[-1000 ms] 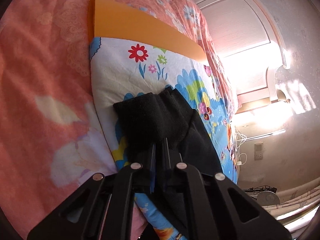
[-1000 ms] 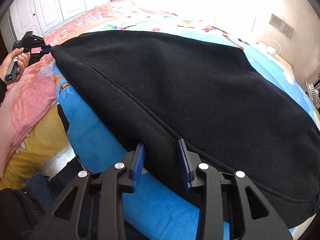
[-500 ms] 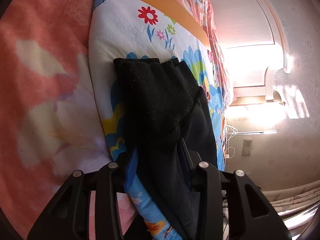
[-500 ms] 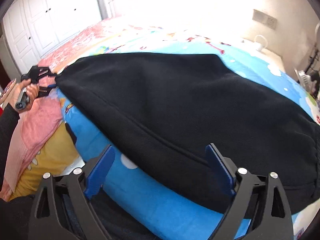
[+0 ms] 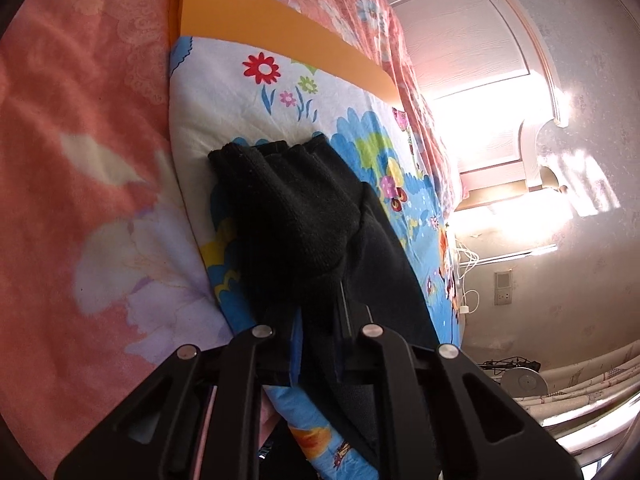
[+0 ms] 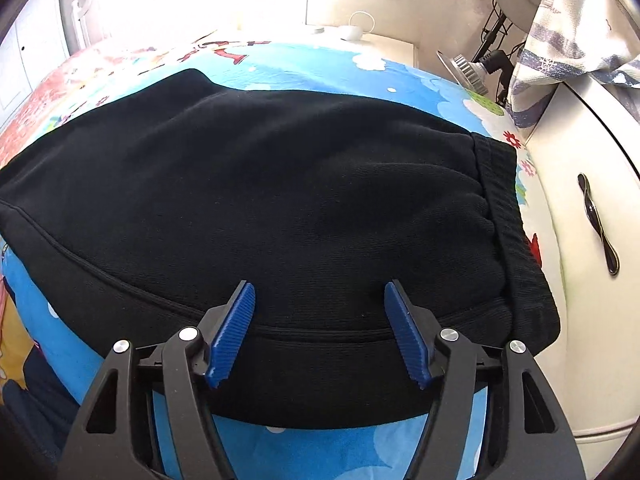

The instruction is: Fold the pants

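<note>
Black pants (image 6: pixel 280 184) on blanket (image 6: pixel 304 452) | left gripper (image 5: pixel 316 308) pinching cuff | right gripper (image 6: pixel 320 320) spread | no readable writing

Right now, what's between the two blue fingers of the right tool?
Only the black pants. In the right wrist view, the right tool is open, its blue fingers spread above the fabric, with the side seam running across the gap.
</note>
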A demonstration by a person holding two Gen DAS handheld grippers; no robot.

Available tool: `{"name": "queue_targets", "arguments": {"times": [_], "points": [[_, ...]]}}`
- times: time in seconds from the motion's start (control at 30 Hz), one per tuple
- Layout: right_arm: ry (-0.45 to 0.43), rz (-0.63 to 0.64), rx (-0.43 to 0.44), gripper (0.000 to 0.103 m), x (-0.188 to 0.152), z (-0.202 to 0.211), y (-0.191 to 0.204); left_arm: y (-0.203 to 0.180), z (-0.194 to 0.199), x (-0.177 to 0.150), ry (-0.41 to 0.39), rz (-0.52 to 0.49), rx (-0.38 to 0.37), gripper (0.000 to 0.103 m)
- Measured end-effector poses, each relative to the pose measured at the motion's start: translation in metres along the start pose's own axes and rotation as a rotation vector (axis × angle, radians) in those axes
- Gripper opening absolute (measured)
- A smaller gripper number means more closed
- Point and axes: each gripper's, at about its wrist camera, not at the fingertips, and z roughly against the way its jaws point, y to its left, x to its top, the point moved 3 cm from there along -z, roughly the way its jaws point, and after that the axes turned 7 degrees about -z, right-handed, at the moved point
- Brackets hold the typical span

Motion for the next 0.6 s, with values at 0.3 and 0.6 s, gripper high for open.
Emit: {"name": "queue_targets", "arguments": {"times": [0.3, 0.6], "points": [[-0.014, -0.002, -0.004, 0.069, -0.004, 0.001, 0.004, 0.015, -0.012, 0.003, 0.044, -0.007, 0.040, 0.011], [-0.024, -0.010, -0.021, 0.078, -0.005, 0.000, 0.003, 0.039, -0.022, 0.000, 0.058, 0.088, 0.026, 0.029]]}}
